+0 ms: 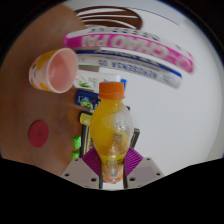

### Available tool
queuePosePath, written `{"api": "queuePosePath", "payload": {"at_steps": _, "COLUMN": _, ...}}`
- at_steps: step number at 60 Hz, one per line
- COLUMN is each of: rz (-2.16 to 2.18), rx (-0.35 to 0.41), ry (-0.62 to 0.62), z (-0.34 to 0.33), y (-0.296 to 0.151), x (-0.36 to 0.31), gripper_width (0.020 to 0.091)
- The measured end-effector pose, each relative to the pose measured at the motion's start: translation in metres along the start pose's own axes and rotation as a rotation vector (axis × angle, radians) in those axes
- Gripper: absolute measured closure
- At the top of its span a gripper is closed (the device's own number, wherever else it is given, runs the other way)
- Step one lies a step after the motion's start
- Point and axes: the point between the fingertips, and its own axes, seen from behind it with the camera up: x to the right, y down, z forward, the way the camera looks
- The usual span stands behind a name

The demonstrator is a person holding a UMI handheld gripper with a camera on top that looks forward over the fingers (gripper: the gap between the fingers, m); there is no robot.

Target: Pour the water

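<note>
Orange-capped bottle [113,135] standing gripped between gripper [112,168] fingers, pads pressing both sides; pink cup [54,71] lying tilted beyond-left; pink-lettered box [128,53] sitting behind.

An orange-capped bottle [113,132] of clear plastic holds orange liquid, its neck pale and see-through. Purple pads line the gripper [113,172] fingers at the bottle's base. Up and to the left of the bottle, a pink cup [53,71] shows a yellow wall. Beyond the bottle lies a white-and-pink striped package [128,52] with pink lettering.
</note>
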Motion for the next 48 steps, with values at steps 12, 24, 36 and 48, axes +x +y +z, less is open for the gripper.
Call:
{"api": "queuePosePath", "payload": {"at_steps": 12, "rz": -0.336, "rx": -0.011, "ry": 0.038, "z": 0.016, "y": -0.048, "x": -0.016, "gripper_width": 0.0837}}
{"api": "queuePosePath", "payload": {"at_steps": 24, "rz": -0.238, "rx": 0.006, "ry": -0.021, "z": 0.018, "y": -0.05, "x": -0.023, "gripper_width": 0.084}}
{"api": "queuePosePath", "payload": {"at_steps": 36, "rz": 0.265, "rx": 0.052, "ry": -0.123, "z": 0.004, "y": -0.029, "x": -0.012, "gripper_width": 0.084}}
{"api": "queuePosePath", "payload": {"at_steps": 48, "rz": 0.989, "rx": 0.105, "ry": -0.297, "z": -0.009, "y": -0.015, "x": -0.016, "gripper_width": 0.0839}}
